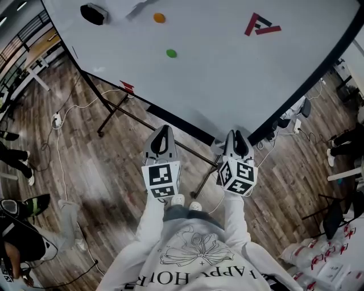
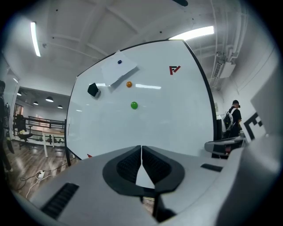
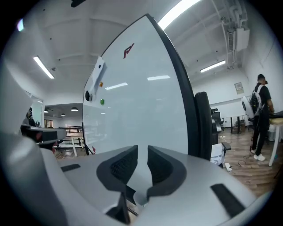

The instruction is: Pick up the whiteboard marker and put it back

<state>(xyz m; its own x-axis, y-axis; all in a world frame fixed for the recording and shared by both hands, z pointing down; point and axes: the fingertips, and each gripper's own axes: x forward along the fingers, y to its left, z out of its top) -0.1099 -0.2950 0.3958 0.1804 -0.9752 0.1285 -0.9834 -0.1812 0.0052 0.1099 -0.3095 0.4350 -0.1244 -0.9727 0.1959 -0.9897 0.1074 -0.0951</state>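
As the head view looks down, the left gripper (image 1: 163, 132) and right gripper (image 1: 236, 136) sit side by side near the whiteboard (image 1: 227, 74) lower edge; a small red item (image 1: 127, 86) on that edge, left of both, is too small to tell if it is the marker, and a green magnet (image 1: 171, 53), orange magnet (image 1: 159, 17) and black eraser (image 1: 94, 13) sit higher on the board. Left gripper view: jaws pressed together at the tips, nothing held, board ahead. Right gripper view: jaws a narrow gap apart, empty, board's dark right edge ahead.
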